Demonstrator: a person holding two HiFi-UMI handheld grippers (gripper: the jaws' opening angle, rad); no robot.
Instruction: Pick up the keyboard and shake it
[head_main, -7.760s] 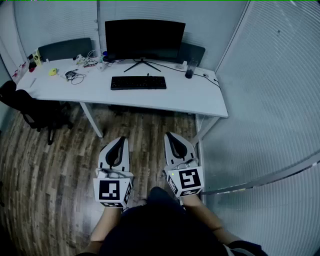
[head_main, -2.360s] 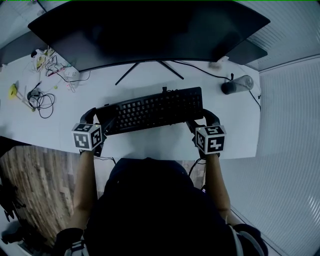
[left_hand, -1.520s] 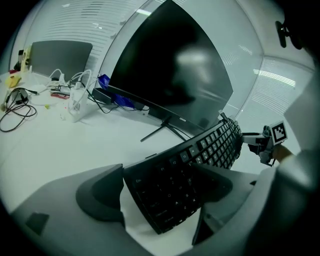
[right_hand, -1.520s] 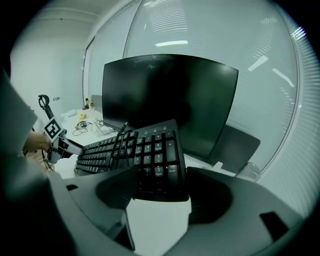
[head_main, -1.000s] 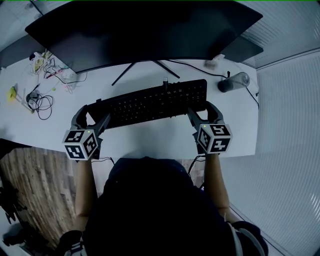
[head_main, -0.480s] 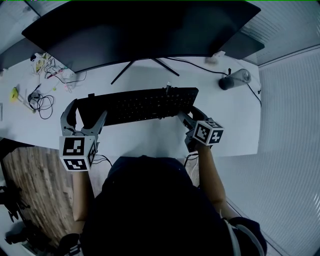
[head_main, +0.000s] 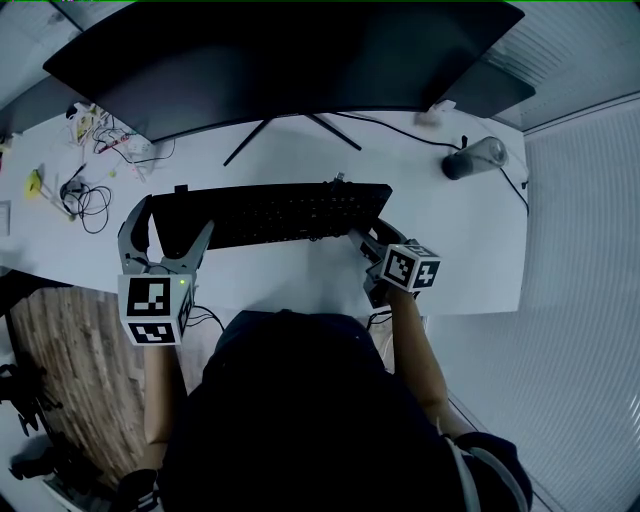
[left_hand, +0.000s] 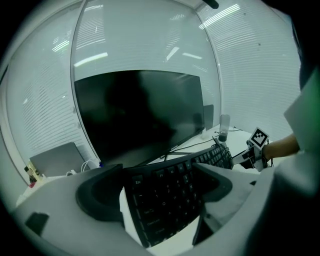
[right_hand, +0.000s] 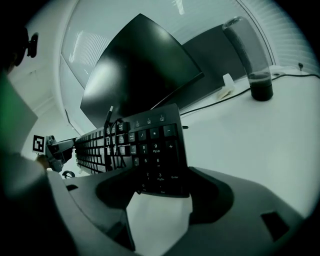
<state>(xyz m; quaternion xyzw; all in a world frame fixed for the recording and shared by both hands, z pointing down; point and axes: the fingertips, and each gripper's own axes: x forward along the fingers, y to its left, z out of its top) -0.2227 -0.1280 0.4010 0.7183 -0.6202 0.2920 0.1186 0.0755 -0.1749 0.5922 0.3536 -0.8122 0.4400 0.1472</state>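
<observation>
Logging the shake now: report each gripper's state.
Left gripper: shut on the keyboard, left end.
Right gripper: shut on the keyboard, right end.

Your keyboard (head_main: 270, 213) is black and full-size, keys up. It is held over the white worktop (head_main: 450, 230), ends clamped in your left tongs (head_main: 168, 228) and right tongs (head_main: 372, 236).

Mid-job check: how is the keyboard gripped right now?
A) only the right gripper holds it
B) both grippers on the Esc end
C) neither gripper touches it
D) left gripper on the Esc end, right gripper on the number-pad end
D: the left gripper has its jaws on either side of the Esc end of the keyboard, and the right gripper has its jaws around the number-pad end.
</observation>
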